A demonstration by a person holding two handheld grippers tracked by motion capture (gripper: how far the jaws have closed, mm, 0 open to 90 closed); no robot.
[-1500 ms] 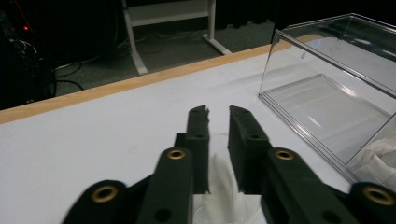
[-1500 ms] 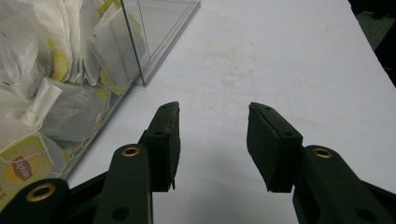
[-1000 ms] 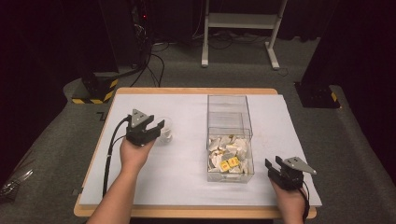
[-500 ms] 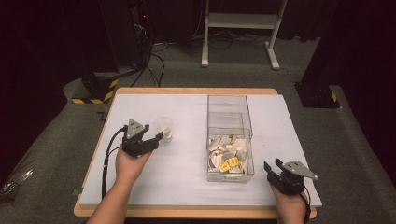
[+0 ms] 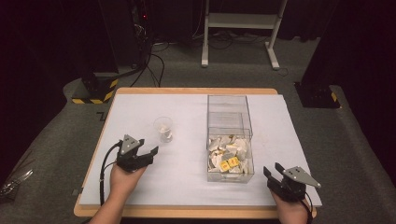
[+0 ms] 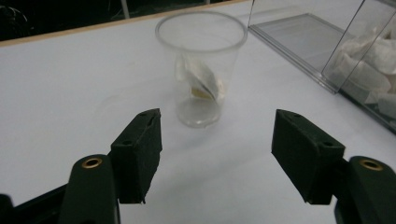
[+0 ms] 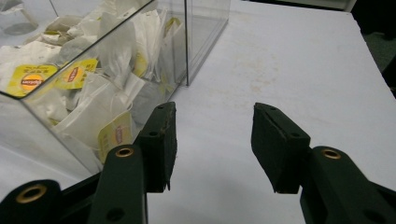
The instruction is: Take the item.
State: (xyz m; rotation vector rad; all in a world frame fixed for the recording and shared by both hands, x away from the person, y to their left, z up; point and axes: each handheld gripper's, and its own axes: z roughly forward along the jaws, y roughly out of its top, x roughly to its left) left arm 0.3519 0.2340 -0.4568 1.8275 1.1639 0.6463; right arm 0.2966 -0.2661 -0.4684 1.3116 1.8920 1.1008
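Observation:
A clear plastic cup point(image 5: 163, 128) stands upright on the white table top point(image 5: 187, 182) with one tea bag point(image 6: 201, 84) in it. My left gripper point(image 5: 148, 150) is a short way nearer and to the left of the cup, apart from it. Its jaws have just been opening, and nothing is between them; the left gripper point(image 6: 217, 135) faces the cup point(image 6: 201, 70). A clear box point(image 5: 230, 116) holds several white tea bags point(image 5: 229, 156) with yellow tags. My right gripper point(image 5: 273, 170) is open and empty at the near right, and the right gripper point(image 7: 215, 135) sits just beside the box wall point(image 7: 201, 37).
The far half of the box holds nothing. A black-and-yellow striped base point(image 5: 95, 88) stands off the table's far left corner, a white frame point(image 5: 238, 28) behind the table, a dark block point(image 5: 317, 95) at the far right. Cables point(image 5: 105, 177) trail from the left gripper.
My left gripper has let go of the cup and drawn back toward the near left; the cup stays standing. My right gripper has hardly shifted.

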